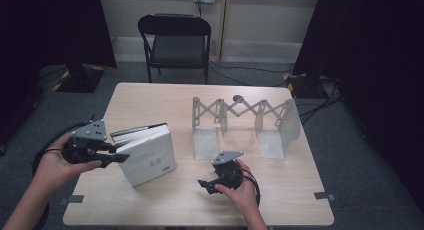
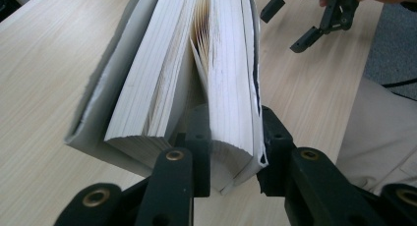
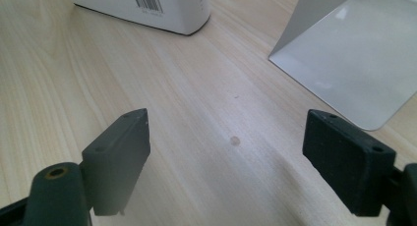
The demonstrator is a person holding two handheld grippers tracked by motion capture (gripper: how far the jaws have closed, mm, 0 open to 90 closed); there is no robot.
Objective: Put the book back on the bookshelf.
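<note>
1. High view: the white book (image 1: pixel 148 155) stood at the bench's (image 1: pixel 165 97) 9 o'clock side, its cover print too small to read. The left claw (image 1: pixel 120 157) gripped its edge.
2. Left gripper view: the jaws were clamped on a wad of pages (image 2: pixel 231 88).
3. Right gripper view: the right claw (image 3: pixel 226 157) gaped wide, holding nothing; a barcode (image 3: pixel 146 0) at 11 o'clock, digits unreadable.

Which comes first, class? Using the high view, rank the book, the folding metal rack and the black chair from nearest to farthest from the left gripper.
1. The book, clamped in the left gripper at the table's left.
2. The folding metal rack, across the table to the right.
3. The black chair, beyond the table's far edge.
</note>
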